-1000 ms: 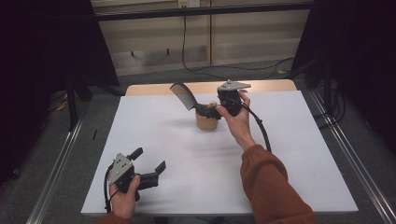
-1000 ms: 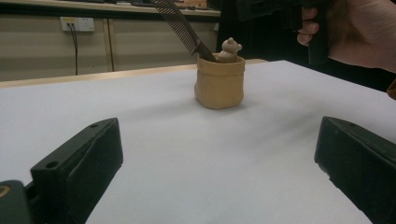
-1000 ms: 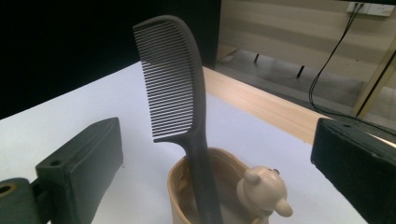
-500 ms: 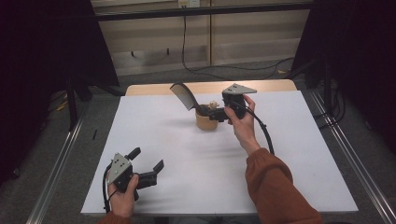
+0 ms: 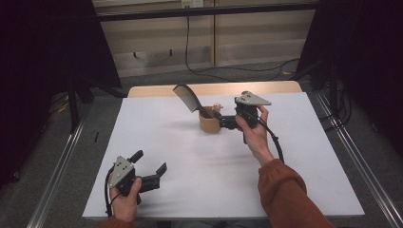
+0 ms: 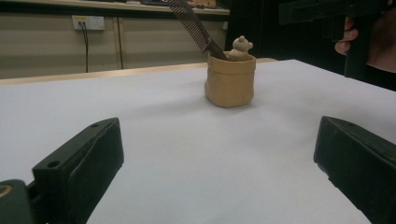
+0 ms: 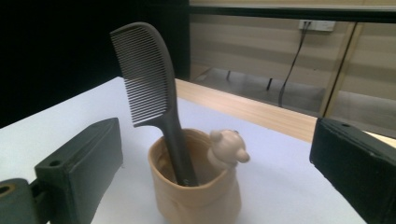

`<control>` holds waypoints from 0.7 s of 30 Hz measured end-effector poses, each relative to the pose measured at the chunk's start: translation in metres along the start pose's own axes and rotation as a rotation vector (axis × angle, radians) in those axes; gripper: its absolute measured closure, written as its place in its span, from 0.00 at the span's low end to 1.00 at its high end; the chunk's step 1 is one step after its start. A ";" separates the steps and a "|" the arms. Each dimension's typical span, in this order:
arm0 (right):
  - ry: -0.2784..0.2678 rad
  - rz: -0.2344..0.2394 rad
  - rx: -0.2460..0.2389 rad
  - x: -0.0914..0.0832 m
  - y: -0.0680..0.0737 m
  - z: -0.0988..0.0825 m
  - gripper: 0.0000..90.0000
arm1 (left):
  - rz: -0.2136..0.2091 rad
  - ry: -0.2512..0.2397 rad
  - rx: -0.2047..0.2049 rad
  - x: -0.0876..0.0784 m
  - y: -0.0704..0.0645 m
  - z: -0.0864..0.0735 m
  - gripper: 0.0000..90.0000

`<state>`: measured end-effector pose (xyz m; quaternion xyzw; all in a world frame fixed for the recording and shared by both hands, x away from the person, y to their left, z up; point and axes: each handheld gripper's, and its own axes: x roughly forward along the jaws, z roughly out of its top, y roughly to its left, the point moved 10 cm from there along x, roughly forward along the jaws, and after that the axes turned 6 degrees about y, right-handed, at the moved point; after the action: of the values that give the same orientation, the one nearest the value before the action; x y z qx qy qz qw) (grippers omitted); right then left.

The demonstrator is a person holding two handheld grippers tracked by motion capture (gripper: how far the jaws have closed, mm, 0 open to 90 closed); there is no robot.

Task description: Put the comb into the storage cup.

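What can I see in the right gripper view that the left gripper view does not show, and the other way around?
The right gripper view alone shows the inside of the tan cup, with the comb's handle resting against the far inner wall, and the separate comb teeth. The left gripper view alone shows a broad stretch of white table before the cup and the person's other hand holding its gripper. Both show the cup, the dark comb leaning in it, the small bear figure on its rim, and open jaws.
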<state>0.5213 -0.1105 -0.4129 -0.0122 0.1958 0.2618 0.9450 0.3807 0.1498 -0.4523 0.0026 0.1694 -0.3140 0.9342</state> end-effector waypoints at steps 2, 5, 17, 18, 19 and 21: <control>-0.002 -0.005 -0.006 -0.003 -0.001 -0.001 0.02 | 0.003 -0.003 0.001 0.000 0.001 0.001 0.02; -0.003 -0.022 -0.021 -0.009 -0.004 0.000 0.03 | 0.009 -0.007 0.003 -0.001 0.001 0.001 0.02; -0.051 -0.076 -0.049 -0.042 -0.009 0.001 0.01 | 0.023 -0.009 0.005 -0.005 0.003 0.001 0.02; -0.053 -0.082 -0.045 -0.044 -0.010 0.000 0.01 | 0.025 -0.012 0.003 -0.005 0.003 0.001 0.02; -0.057 -0.086 -0.047 -0.047 -0.012 -0.001 0.01 | 0.023 -0.014 0.006 -0.005 0.003 0.001 0.02; -0.088 -0.093 -0.048 -0.053 -0.013 -0.002 0.01 | 0.024 -0.016 0.005 -0.006 0.003 0.002 0.02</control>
<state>0.4856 -0.1478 -0.3957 -0.0322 0.1472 0.2227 0.9632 0.3785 0.1554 -0.4492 0.0046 0.1609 -0.3032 0.9392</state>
